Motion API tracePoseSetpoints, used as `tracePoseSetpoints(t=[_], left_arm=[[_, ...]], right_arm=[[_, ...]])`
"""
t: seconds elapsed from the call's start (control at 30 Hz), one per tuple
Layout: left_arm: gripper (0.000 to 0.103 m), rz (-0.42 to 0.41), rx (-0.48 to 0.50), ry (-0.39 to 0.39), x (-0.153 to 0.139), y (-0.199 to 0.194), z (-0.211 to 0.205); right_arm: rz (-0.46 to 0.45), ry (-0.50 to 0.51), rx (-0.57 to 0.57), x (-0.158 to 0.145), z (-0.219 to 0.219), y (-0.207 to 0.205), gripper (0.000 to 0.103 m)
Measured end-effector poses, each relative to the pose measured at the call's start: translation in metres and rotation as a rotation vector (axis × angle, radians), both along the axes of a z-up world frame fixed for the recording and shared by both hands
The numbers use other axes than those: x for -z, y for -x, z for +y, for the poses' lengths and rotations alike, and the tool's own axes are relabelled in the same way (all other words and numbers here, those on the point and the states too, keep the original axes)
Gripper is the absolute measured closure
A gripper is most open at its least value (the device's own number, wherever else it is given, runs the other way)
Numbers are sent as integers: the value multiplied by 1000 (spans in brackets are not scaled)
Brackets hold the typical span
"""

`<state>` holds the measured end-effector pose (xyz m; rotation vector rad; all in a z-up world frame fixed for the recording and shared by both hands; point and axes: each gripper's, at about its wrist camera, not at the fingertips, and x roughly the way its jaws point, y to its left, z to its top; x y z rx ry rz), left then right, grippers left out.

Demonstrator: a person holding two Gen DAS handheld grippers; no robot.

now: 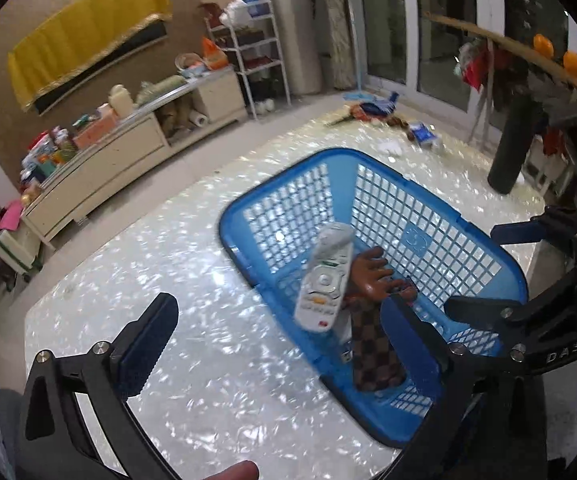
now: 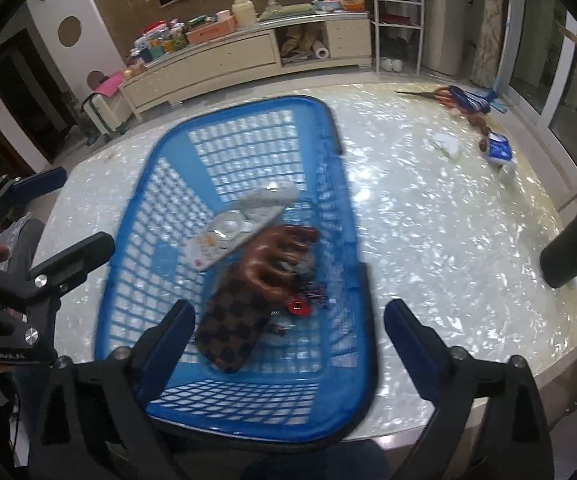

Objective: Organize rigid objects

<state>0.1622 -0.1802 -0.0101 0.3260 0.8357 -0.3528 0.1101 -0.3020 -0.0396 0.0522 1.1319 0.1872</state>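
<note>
A blue plastic basket (image 1: 428,208) (image 2: 136,216) stands on the shiny white table. Inside lie a white remote control (image 1: 324,280) (image 2: 236,228), a brown hand-shaped object (image 1: 372,276) (image 2: 276,256), a brown checkered case (image 1: 372,360) (image 2: 232,328) and small red bits (image 2: 298,306). The remote is blurred and tilted against the basket's edge. My left gripper (image 1: 280,344) is open and empty, just left of the basket. My right gripper (image 2: 288,336) is open and empty over the basket's near end. The right gripper also shows in the left wrist view (image 1: 500,264).
Scissors (image 2: 444,96), a blue-and-white packet (image 2: 498,150) and small brown items lie at the table's far right. A dark pole (image 1: 512,144) stands by the table's edge. A cluttered cream sideboard (image 2: 248,52) and a white rack (image 2: 398,16) stand beyond.
</note>
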Motion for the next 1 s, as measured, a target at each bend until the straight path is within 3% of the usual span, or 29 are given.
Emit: tracePoseSetpoints(t=[0.17,0.3,0.53,1.0], left_arm=[[1,-31,-63,46,-17,18,37],[1,-71,-141,71,-29,30,64],[1,-93,-226,149,-45,57,104],[1,-194,-404,191,-76,115,163]], right_arm=[[-38,9,-21,-9,14,3,0],[-104,74,-28,-27,30,9,0],[-201,61,-68,-55,57,24,0],[-356,53,-163,-88,116,57,0]])
